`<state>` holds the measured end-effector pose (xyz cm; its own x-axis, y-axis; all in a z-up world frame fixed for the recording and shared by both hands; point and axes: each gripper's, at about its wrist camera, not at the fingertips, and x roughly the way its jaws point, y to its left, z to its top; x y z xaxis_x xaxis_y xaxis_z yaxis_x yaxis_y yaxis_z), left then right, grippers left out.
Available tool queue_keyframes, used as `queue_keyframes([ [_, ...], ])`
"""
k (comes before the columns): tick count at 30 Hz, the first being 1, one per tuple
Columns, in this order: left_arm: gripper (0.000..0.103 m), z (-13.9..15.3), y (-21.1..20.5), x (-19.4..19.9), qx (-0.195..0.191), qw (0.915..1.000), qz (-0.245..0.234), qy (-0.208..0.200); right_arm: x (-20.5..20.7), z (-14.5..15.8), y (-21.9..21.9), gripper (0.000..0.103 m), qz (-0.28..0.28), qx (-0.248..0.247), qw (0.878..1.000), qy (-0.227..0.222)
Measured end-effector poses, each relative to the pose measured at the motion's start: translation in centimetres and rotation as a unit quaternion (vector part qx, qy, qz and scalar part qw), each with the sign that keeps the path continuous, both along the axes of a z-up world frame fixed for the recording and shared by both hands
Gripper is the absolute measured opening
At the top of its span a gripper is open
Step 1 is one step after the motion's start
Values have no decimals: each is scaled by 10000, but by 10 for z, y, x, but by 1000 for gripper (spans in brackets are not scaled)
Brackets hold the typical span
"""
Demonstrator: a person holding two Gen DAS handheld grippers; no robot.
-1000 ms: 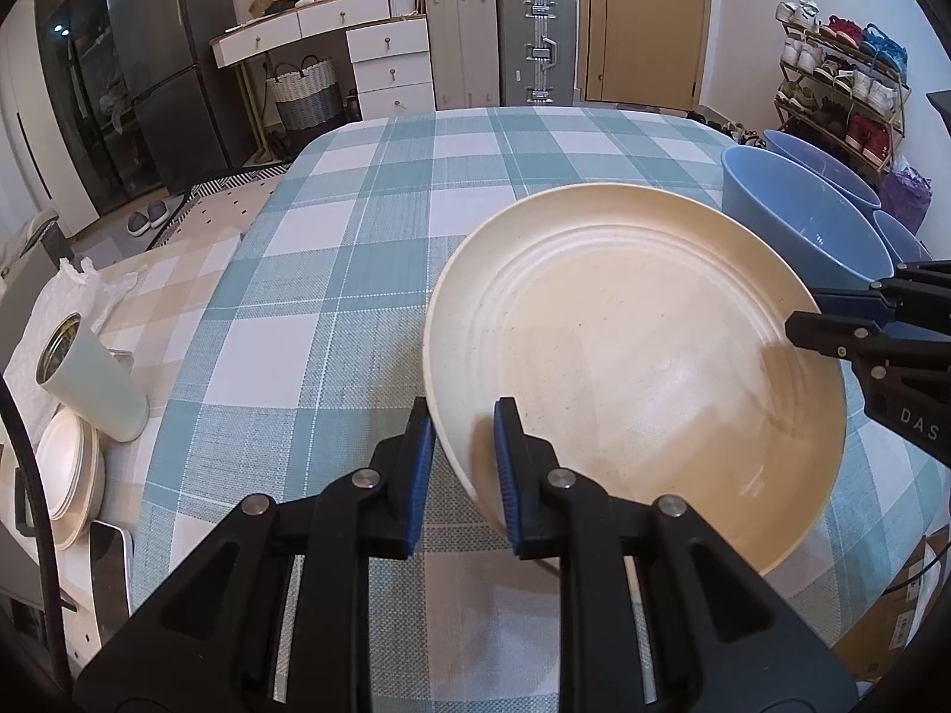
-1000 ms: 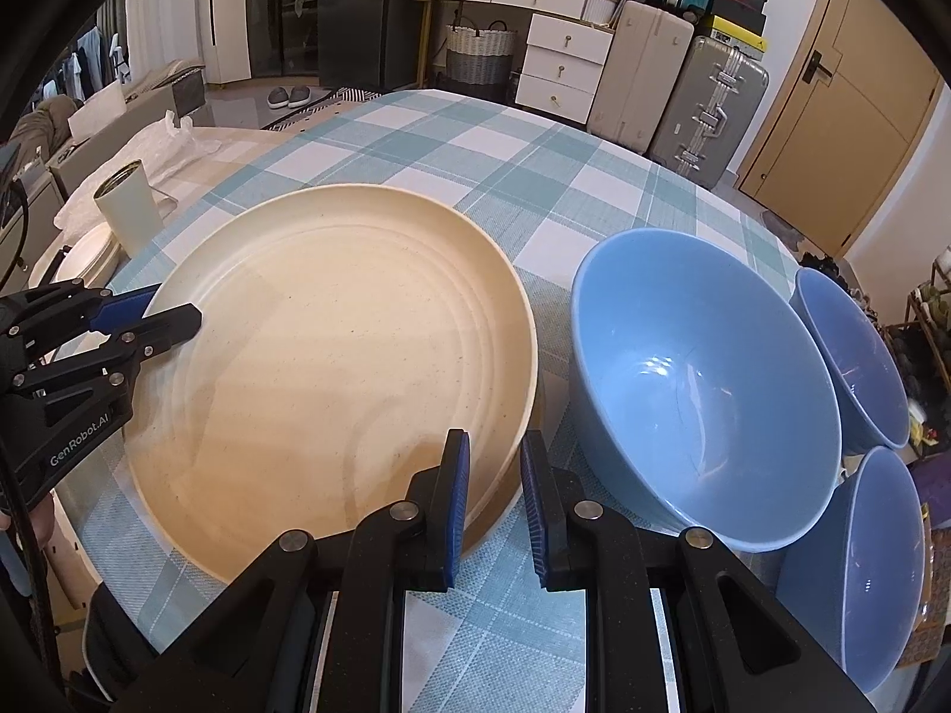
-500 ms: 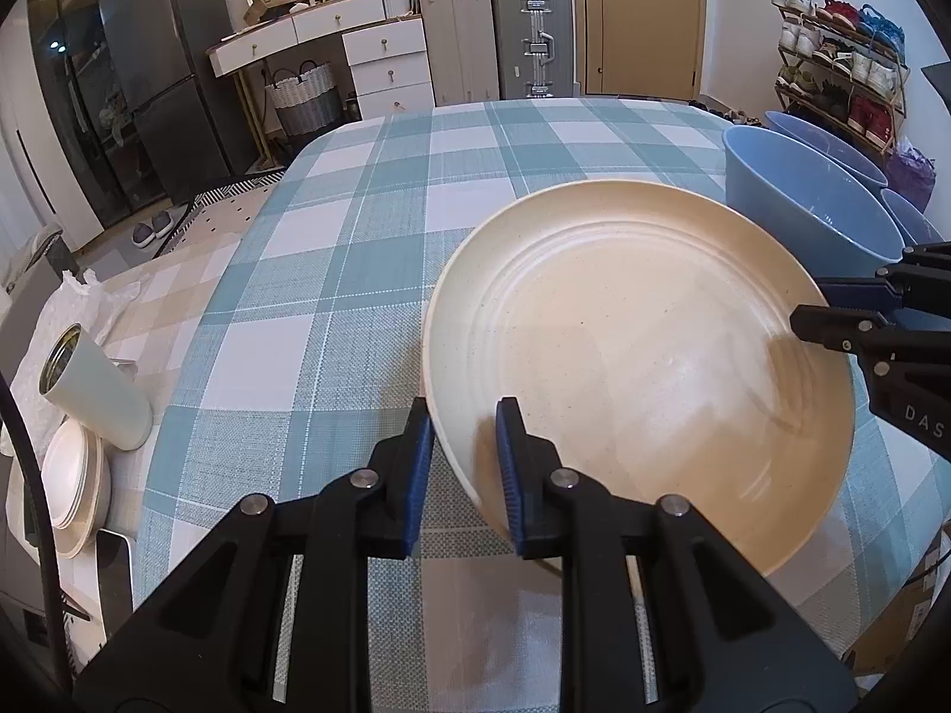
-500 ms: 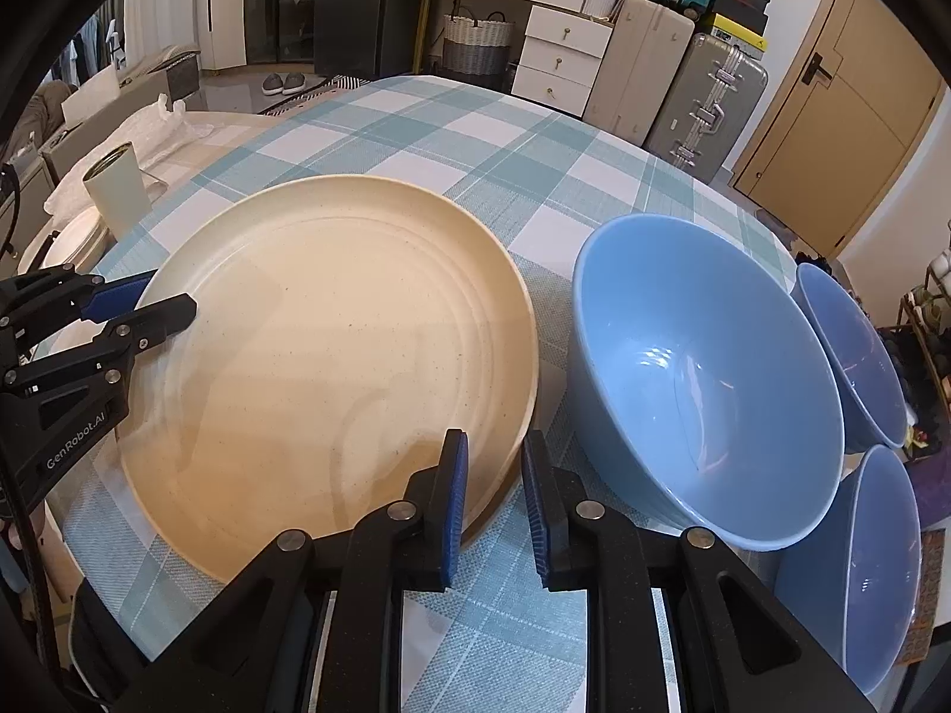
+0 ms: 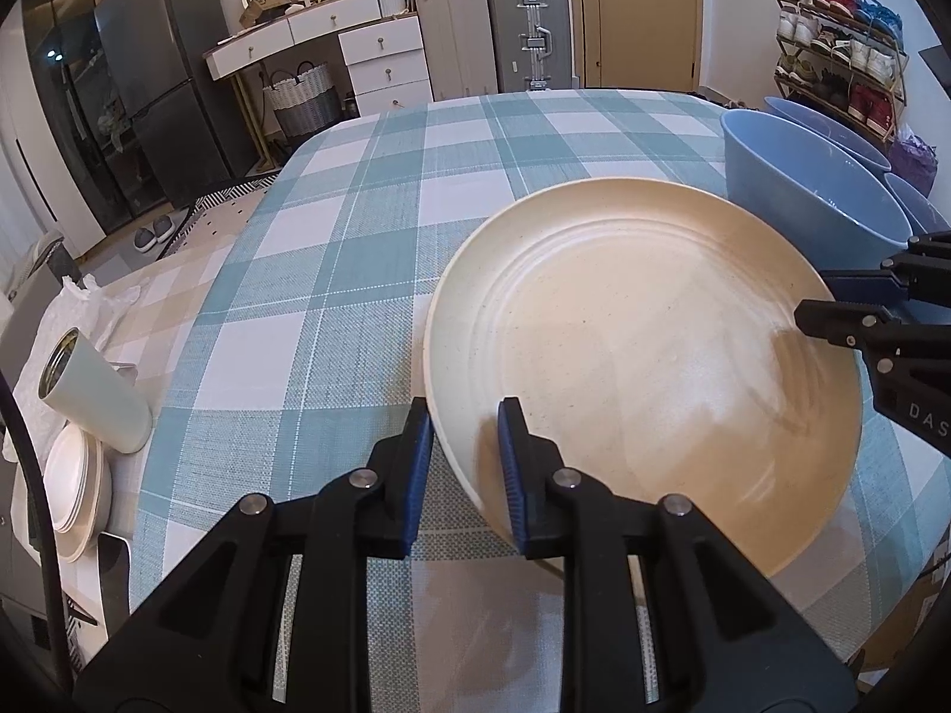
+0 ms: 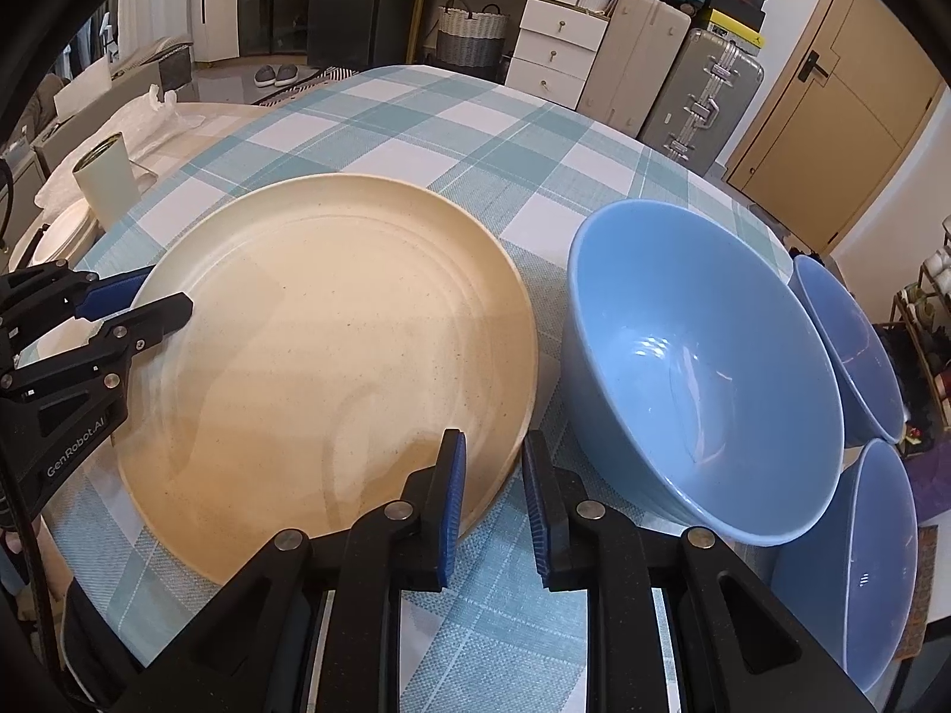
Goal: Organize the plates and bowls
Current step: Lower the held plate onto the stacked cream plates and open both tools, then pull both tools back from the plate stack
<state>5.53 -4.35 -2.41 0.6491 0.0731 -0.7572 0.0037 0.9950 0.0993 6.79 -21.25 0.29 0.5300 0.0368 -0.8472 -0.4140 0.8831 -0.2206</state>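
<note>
Cream plate (image 5: 642,350) sits over the checked-cloth desk (image 5: 333,249), held at both sides. Left gripper (image 5: 460,434) has its jaws pinching the plate's near-left rim; right gripper (image 6: 490,475) has its jaws pinching the opposite rim. Large blue bowl (image 6: 701,368) stands just beside the plate on the right, two smaller blue bowls (image 6: 850,350) past it at the desk edge.

Left gripper (image 5: 460,431) angled downward, jaws nearly closed, clamped on the rim of the cream plate (image 5: 648,368), right gripper (image 6: 492,466) likewise tilted down, clamped on the opposite rim.
</note>
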Motion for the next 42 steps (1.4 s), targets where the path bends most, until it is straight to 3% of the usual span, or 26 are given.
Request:
queue_keyframes([
  [20, 20, -7, -2, 0, 56, 9999, -51, 70, 1, -8, 0, 19, 5, -121, 9999, -7],
  [28, 20, -4, 2, 1, -160, 9998, -16, 120, 2, -8, -2, 23, -22, -15, 10000, 62],
  [31, 30, 0, 7, 0, -383, 9991, -13, 153, 0, -4, -3, 29, -10, 32, 10000, 62],
  [36, 49, 14, 12, -6, -625, 9980, -32, 30, -4, 10, -4, 52, -24, 274, 9996, 15],
  [38, 63, 22, 12, -11, -647, 9979, -49, -41, -6, 16, -3, 55, -8, 353, 9994, 4],
  [40, 72, 31, 13, -16, -712, 9973, -66, -160, -10, 22, -3, 65, 40, 511, 9987, 6],
  [42, 75, 40, 13, -21, -781, 9966, -79, -245, -13, 29, -3, 77, 75, 669, 9977, -16],
])
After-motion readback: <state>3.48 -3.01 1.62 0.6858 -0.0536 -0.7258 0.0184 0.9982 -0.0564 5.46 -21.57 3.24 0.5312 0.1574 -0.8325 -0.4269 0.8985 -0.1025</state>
